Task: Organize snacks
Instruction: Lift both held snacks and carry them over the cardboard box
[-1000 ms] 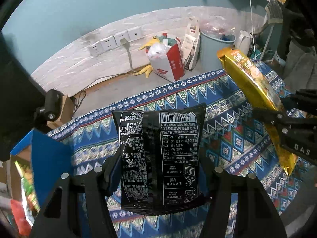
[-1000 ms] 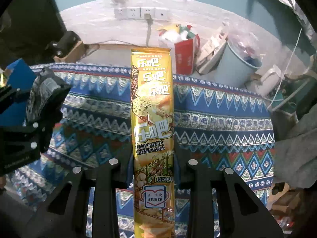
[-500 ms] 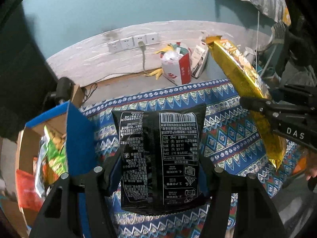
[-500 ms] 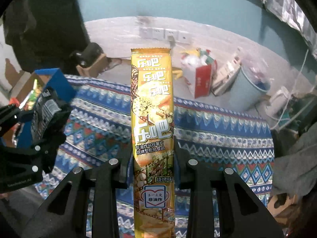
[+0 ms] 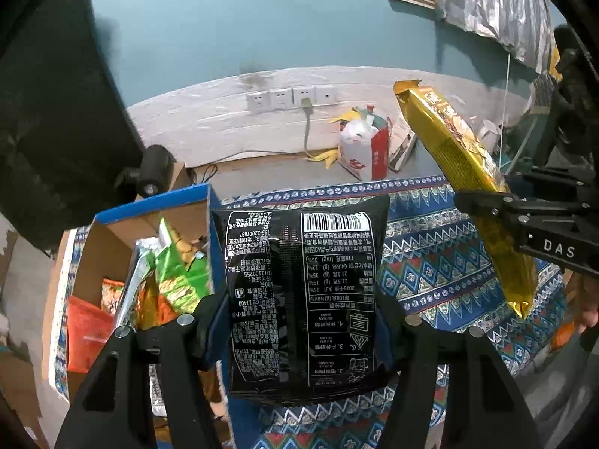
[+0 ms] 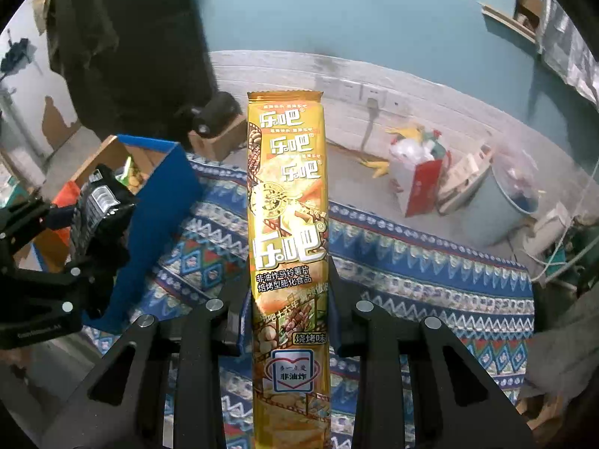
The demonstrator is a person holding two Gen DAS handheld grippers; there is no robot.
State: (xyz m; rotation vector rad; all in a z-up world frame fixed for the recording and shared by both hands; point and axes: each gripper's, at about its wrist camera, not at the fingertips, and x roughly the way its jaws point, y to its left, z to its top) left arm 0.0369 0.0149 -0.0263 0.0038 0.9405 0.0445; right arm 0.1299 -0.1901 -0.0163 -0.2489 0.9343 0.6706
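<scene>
My left gripper is shut on a black snack bag with white print, held upright above the patterned cloth. To its left stands an open blue cardboard box holding several snack packs, green, orange and red. My right gripper is shut on a long yellow chip pack, held upright. That pack also shows at the right of the left wrist view, and the black bag shows at the left of the right wrist view, next to the box.
A blue patterned cloth covers the table. Behind it on the floor stand a red and white bag of rubbish, a pale blue bin and a small brown box with a black object. Wall sockets sit on the white wall band.
Both grippers have swung left and lifted with their packs. The blue box has come well into view on the left, showing its contents.
</scene>
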